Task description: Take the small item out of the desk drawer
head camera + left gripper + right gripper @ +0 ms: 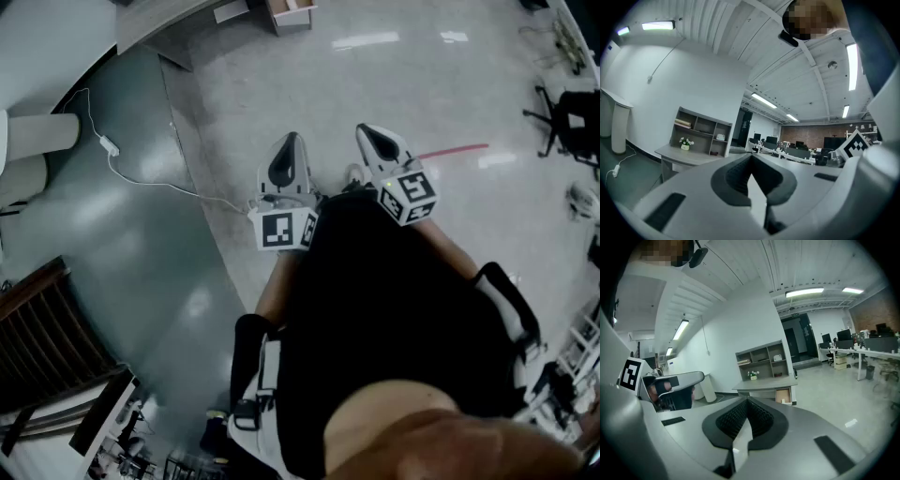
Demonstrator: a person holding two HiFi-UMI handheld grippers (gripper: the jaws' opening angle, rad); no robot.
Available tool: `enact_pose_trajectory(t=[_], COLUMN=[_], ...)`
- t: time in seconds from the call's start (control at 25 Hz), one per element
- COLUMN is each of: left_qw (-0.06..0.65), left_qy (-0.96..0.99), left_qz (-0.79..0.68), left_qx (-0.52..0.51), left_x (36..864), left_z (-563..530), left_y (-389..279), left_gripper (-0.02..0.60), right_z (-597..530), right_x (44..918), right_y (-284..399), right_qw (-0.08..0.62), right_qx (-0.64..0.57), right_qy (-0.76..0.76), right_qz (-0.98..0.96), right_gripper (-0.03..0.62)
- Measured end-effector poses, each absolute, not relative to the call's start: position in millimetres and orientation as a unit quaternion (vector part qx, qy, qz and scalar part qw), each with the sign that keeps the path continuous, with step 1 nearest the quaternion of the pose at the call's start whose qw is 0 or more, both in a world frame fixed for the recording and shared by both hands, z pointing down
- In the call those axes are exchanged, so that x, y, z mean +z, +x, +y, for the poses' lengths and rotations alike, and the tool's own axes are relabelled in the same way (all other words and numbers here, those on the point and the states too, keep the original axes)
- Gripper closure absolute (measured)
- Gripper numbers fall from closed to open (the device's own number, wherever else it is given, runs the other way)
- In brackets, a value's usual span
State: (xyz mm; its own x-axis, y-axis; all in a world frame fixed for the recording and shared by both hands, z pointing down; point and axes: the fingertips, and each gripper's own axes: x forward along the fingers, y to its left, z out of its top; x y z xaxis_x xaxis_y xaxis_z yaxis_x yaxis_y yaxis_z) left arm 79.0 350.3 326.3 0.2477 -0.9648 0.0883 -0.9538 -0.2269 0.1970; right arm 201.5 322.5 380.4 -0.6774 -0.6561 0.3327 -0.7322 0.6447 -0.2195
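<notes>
Both grippers are held close to the person's body, side by side, pointing out over the floor. My left gripper (292, 141) (751, 159) is shut with nothing between its pads. My right gripper (368, 132) (747, 401) is shut too and holds nothing. The grey desk (764, 384) (689, 157) (155, 23), with a shelf unit on top, stands well ahead across the floor. Its drawer (783, 395) (289, 13) is pulled open. From here I cannot make out the small item inside it.
A white cable with a plug block (109, 146) trails across the dark grey floor at left. A red strip (454, 149) lies on the pale floor at right, near an office chair (568, 120). Dark wooden furniture (47, 328) stands at lower left. Long tables (862, 351) run at far right.
</notes>
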Motion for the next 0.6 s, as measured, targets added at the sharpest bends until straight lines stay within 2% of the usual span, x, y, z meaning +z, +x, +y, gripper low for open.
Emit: enact_pose_trajectory(t=[0.6], left_qw=[0.122], left_qy=[0.783], left_qz=[-0.609], left_qx=[-0.045], left_x=[324], left_z=[355], left_y=[55], left_gripper=[0.584], right_z=[328], right_x=[375], right_y=[176], right_qw=[0.105], right_qx=[0.178], right_qy=[0.392], right_qz=[-0.896], right_gripper=[0.595])
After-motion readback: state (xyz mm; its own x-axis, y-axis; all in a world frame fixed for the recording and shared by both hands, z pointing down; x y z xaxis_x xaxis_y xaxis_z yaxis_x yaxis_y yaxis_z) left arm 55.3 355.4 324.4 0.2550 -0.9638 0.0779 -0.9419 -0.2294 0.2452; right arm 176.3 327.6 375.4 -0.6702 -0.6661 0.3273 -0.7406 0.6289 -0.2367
